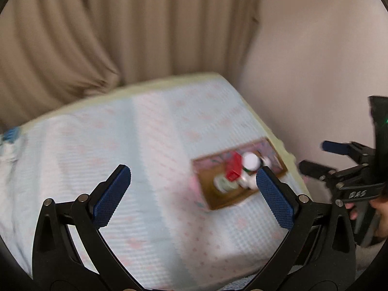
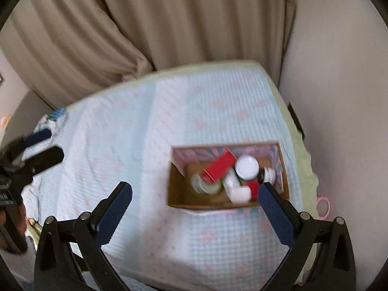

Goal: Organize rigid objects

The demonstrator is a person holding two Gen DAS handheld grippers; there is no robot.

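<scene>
An open cardboard box [image 2: 179, 195] sits near the right edge of a bed with a light blue cover [image 2: 145, 131]. It holds a red carton [image 2: 219, 167], a white-lidded jar [image 2: 247, 167], a roll of tape [image 2: 206, 185] and small white bottles [image 2: 238, 192]. The box also shows in the left wrist view [image 1: 218, 200], with the red carton [image 1: 232, 169]. My right gripper [image 2: 195, 189] is open and empty above the bed, in front of the box. My left gripper [image 1: 194, 172] is open and empty, left of the box. Both views are blurred.
Beige curtains [image 2: 169, 24] hang behind the bed and a pale wall [image 2: 339, 97] stands at its right. A blue and white item [image 1: 9, 138] lies at the bed's far left. A pink loop [image 2: 323, 206] hangs past the right edge.
</scene>
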